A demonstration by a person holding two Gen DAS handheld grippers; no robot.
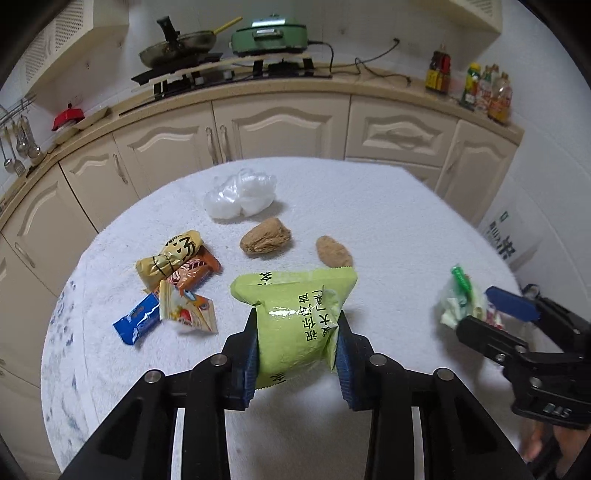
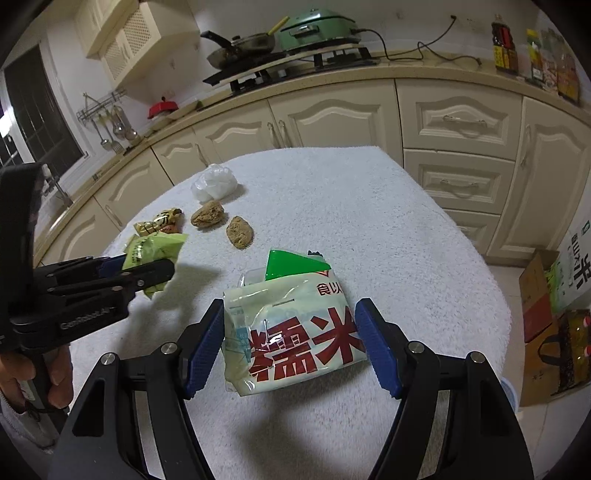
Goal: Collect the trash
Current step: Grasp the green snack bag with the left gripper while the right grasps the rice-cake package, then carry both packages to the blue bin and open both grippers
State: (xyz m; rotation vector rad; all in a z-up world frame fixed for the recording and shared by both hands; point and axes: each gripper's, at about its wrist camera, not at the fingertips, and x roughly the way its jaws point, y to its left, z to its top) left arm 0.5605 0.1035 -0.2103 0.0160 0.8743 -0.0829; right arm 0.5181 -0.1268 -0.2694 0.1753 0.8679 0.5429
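My left gripper is shut on a light green snack packet, its blue pads pressing both sides; the right wrist view shows the same packet in those fingers. My right gripper is shut on a clear rice bag with red characters, held just above the white cloth table. Loose on the cloth lie a white plastic bag, two brown lumps, a gold wrapper, an orange wrapper and a blue wrapper.
Cream kitchen cabinets curve behind the table, with a wok and a green cooker on the counter. A cardboard box and bags stand on the floor to the right. A hand holds the left gripper's handle.
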